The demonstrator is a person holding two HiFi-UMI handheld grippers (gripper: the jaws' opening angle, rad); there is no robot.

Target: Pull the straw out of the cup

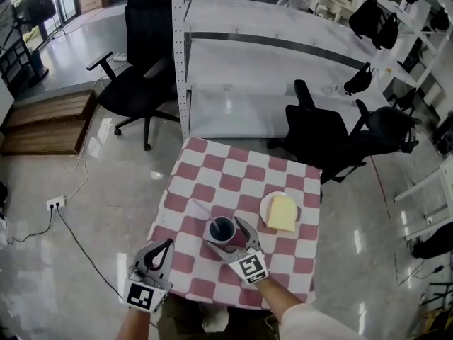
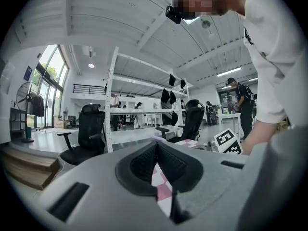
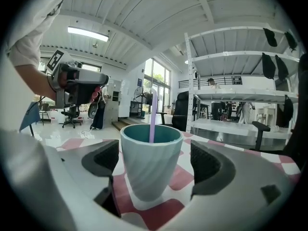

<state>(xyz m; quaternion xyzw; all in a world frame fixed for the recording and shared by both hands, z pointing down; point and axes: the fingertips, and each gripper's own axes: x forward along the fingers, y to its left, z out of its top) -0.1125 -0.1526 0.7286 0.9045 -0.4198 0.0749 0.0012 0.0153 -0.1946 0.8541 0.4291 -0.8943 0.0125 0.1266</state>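
Now right hand-held gripper [image 3: 155, 163] wide open, jaws flanking cup [image 1: 221, 229] without touching; straw [image 3: 152, 121] standing in cup; left hand-held gripper [image 2: 156, 150] closed, empty, left of cup.

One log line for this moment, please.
right gripper: open, around cup, not touching | straw: in cup | left gripper: shut, empty

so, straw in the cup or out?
In. The straw stands inside the upright cup, its top sticking above the rim.
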